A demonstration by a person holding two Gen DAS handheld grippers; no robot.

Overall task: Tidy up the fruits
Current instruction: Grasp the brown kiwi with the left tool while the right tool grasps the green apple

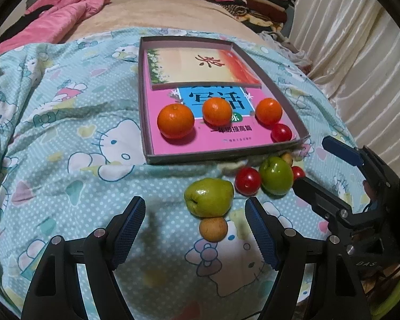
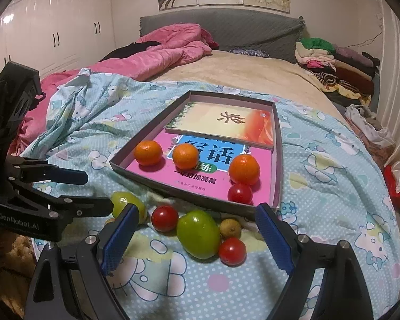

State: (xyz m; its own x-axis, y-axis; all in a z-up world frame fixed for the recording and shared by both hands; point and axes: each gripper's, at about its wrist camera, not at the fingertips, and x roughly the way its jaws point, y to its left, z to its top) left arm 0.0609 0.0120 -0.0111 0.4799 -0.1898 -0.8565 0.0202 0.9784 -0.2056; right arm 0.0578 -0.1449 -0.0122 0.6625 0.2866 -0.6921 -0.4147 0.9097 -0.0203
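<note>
Only the right view shows the second longan (image 2: 230,228) — both tongs gape.

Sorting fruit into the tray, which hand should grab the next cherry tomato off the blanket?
Right. The right gripper is open, with a cherry tomato between its fingers; the left gripper frames a green fruit.

A bed (image 2: 253,77) under a pale-blue cartoon-cat sheet (image 2: 320,165) carries a shallow grey cardboard tray (image 2: 278,154), loose green, red and tan fruits, a rumpled pink quilt (image 2: 160,53) and folded clothes (image 2: 333,61).
</note>
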